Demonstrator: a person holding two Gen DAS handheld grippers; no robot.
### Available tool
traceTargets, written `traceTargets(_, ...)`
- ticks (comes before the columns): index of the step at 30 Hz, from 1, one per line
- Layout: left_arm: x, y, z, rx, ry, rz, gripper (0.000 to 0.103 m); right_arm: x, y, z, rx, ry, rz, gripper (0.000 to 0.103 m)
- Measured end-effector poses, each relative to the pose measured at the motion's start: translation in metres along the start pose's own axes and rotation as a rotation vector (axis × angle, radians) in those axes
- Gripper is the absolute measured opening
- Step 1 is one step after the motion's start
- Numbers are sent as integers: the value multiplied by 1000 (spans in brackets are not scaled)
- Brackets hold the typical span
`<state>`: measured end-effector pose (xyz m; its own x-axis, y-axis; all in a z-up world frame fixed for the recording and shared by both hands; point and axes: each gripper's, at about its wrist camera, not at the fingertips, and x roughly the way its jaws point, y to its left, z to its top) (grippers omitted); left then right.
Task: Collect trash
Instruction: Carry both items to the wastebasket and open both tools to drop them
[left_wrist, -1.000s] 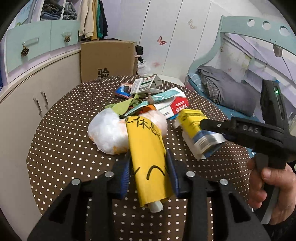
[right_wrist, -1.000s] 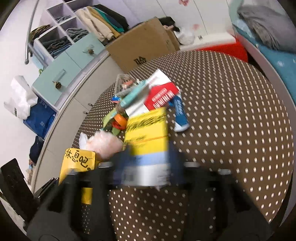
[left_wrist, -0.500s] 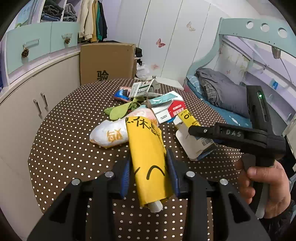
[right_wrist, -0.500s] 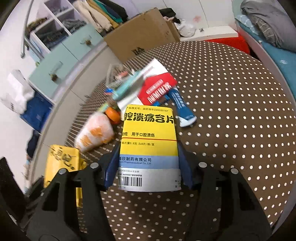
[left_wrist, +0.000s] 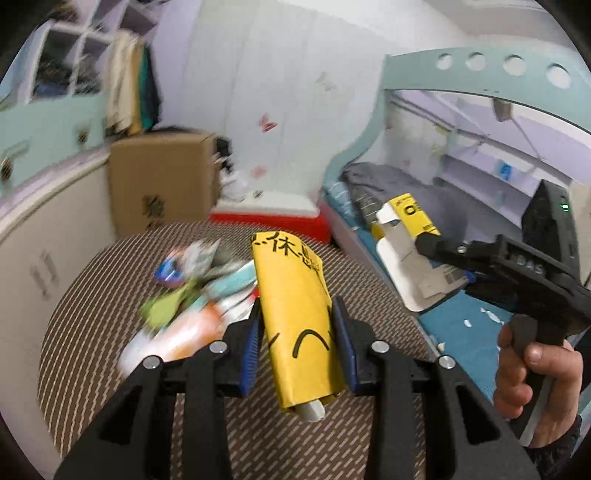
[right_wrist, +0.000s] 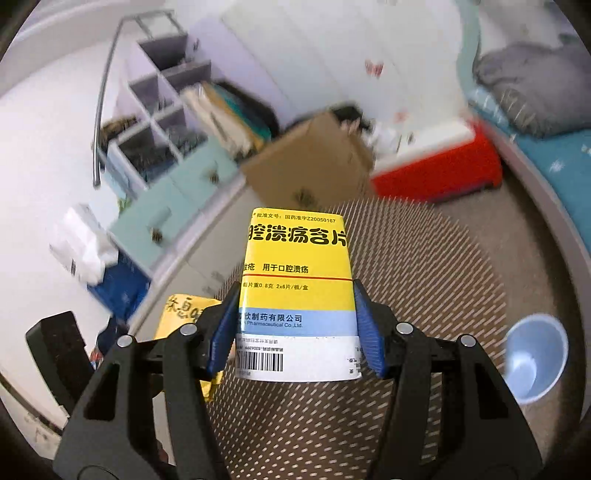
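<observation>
My left gripper (left_wrist: 297, 304) is shut on a rolled yellow paper bag (left_wrist: 295, 280) with black characters, lifted above the dotted brown table (left_wrist: 92, 332). My right gripper (right_wrist: 295, 290) is shut on a yellow, blue and white medicine box (right_wrist: 295, 258), also held in the air. The left wrist view shows that box (left_wrist: 406, 218) at the right, with a hand (left_wrist: 539, 373) on the right gripper's handle. The yellow bag (right_wrist: 181, 310) shows at the lower left of the right wrist view. A blurred pile of wrappers and cartons (left_wrist: 195, 291) lies on the table.
A light blue round bin (right_wrist: 535, 358) stands below the table edge at the right. A cardboard box (left_wrist: 162, 181) and a red-sided box (left_wrist: 266, 218) sit beyond the table. Cabinets line the left wall, and a bed (left_wrist: 388, 192) lies to the right.
Both grippers have risen off the table with their loads and tilted upward, so the trash pile sits lower and farther away. The blue bin has come into the right wrist view.
</observation>
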<state>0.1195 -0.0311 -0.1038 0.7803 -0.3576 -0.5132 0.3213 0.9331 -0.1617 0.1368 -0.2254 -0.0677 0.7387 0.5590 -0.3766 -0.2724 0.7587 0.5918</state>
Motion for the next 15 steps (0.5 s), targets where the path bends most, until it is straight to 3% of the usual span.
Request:
traceTargets(5,45,-62,38,81,8,-122,35,-47,-48,32,44,-122,-116,57)
traceTargets(11,139,-137,55,143,187,-264,36,-75,-143,44,199,-152,-284,57)
traceTargets(15,207,-193,42,214,313,-273,36,-79,-210,33,311,-122,-379,58)
